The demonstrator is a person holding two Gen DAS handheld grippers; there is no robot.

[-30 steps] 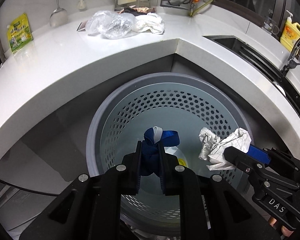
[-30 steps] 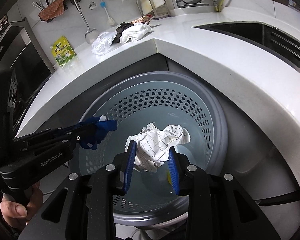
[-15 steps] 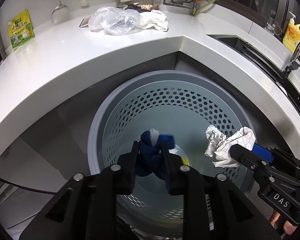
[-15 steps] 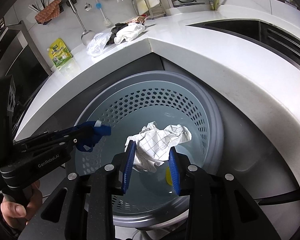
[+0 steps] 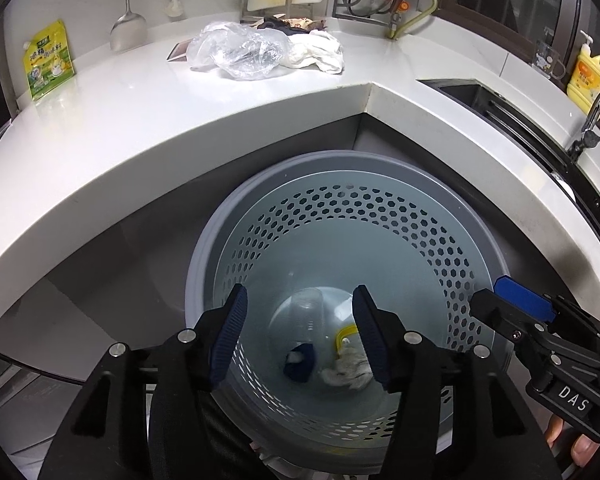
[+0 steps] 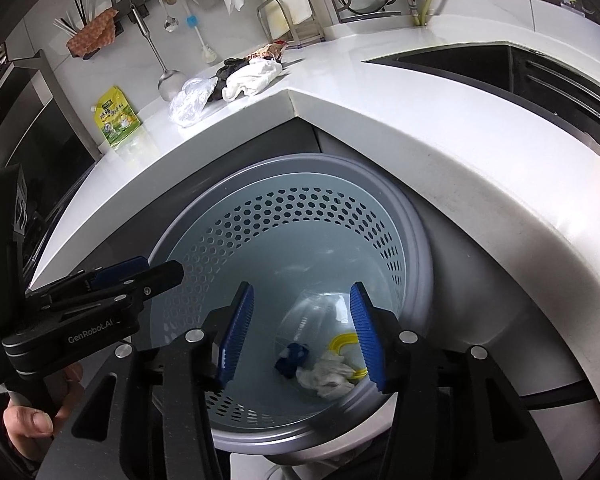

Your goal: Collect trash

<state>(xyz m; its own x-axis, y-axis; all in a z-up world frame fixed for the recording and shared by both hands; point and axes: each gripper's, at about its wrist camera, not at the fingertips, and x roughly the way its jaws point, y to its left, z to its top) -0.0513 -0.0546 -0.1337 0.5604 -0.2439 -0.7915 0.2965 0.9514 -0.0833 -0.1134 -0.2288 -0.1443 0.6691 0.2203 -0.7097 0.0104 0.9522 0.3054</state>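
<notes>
A grey perforated bin point(image 5: 380, 216) point(image 6: 300, 216) stands on the floor below the corner counter. At its bottom lie a blue cloth wad point(image 5: 300, 366) point(image 6: 292, 358), a crumpled white paper point(image 5: 346, 374) point(image 6: 326, 374), a yellow object point(image 6: 342, 342) and a clear plastic cup point(image 5: 308, 312). My left gripper point(image 5: 300, 336) is open and empty above the bin. My right gripper point(image 6: 302, 334) is open and empty above the bin, and shows at the right of the left wrist view point(image 5: 524, 308).
On the white counter point(image 5: 140, 120) lie a clear plastic bag point(image 5: 240, 50), a white cloth point(image 5: 320, 54) and a dark wrapper behind them. A yellow-green pouch point(image 5: 48, 64) leans at the wall. A sink point(image 5: 500, 108) and a yellow soap bottle point(image 5: 590, 74) are at the right.
Both grippers opened. The blue cloth wad dropped from the left one and the crumpled paper from the right one; both now lie at the bin's bottom.
</notes>
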